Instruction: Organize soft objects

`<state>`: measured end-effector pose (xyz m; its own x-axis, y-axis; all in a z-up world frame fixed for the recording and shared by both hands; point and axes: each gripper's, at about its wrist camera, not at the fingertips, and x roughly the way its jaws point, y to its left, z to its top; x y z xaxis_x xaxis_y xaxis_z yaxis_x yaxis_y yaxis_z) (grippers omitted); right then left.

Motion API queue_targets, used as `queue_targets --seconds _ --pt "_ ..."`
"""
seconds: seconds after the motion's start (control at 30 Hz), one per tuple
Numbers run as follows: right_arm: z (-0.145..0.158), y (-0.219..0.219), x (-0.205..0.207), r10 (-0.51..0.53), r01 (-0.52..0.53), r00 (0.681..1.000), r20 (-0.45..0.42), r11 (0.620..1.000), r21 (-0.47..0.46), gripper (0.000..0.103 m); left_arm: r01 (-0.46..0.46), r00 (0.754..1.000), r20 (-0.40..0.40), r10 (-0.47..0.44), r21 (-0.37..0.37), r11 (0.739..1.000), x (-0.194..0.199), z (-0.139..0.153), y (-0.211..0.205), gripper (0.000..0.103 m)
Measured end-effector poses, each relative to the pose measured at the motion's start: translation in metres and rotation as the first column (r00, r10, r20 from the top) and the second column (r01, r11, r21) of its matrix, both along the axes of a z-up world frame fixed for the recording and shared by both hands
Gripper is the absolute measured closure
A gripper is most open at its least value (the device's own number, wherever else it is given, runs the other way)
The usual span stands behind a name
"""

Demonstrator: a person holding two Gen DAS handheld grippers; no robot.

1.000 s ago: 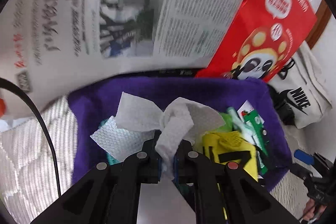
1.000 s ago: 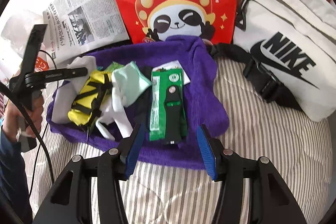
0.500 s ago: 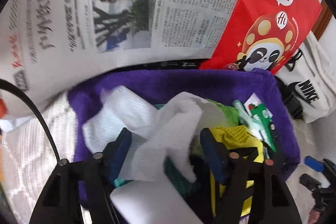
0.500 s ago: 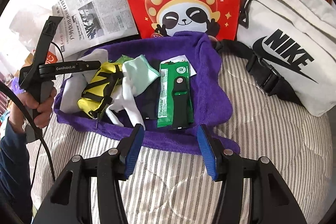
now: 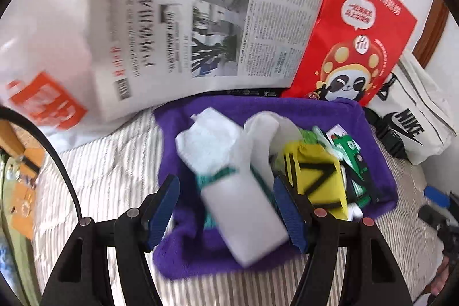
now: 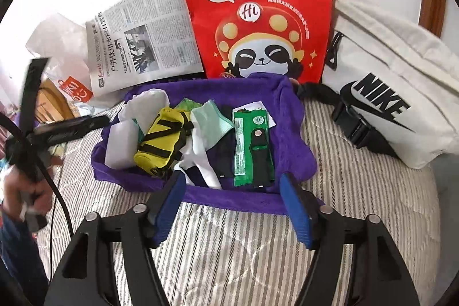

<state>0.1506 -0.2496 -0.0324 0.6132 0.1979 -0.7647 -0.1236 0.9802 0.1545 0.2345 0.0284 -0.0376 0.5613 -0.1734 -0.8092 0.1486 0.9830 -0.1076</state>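
Purple towel (image 6: 289, 116) on striped bedding (image 6: 344, 220), holding sorted soft items; placing step just finished.
Laid left to right: white tissue (image 5: 212, 139), white block (image 5: 243, 214), yellow pouch (image 6: 160, 139), pale green cloth (image 6: 212, 119), green packet (image 6: 243, 145). Left gripper (image 5: 226, 208): jaws lately opened, wide, block between but unpressed. Right gripper (image 6: 232, 208): jaws just widened, empty, near towel's near edge. Next, likely: gathering the towel's edges, both grippers needed.
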Motion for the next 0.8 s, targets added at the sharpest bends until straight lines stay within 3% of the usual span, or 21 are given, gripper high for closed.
queue_targets --seconds 0.17,0.33,0.57,0.8 --pt "0.015 0.012 -0.009 -0.030 0.030 1.000 0.000 0.999 -0.021 0.031 -0.032 0.999 0.033 0.031 0.027 0.999 -0.043 0.020 0.001 0.015" --pt "0.028 0.012 -0.029 -0.036 0.036 0.999 -0.002 0.999 0.017 0.018 -0.062 0.994 0.090 0.056 0.069 0.996 -0.086 0.042 -0.003 0.004" --pt "0.037 0.015 -0.057 -0.057 0.059 0.998 0.031 0.997 -0.059 0.005 -0.116 0.988 0.117 0.103 0.113 0.987 -0.128 0.058 -0.014 0.003" --pt "0.040 0.014 -0.079 -0.062 0.066 0.997 0.043 0.994 -0.083 0.000 -0.137 0.984 0.117 0.131 0.048 0.989 -0.157 0.067 -0.010 0.003"
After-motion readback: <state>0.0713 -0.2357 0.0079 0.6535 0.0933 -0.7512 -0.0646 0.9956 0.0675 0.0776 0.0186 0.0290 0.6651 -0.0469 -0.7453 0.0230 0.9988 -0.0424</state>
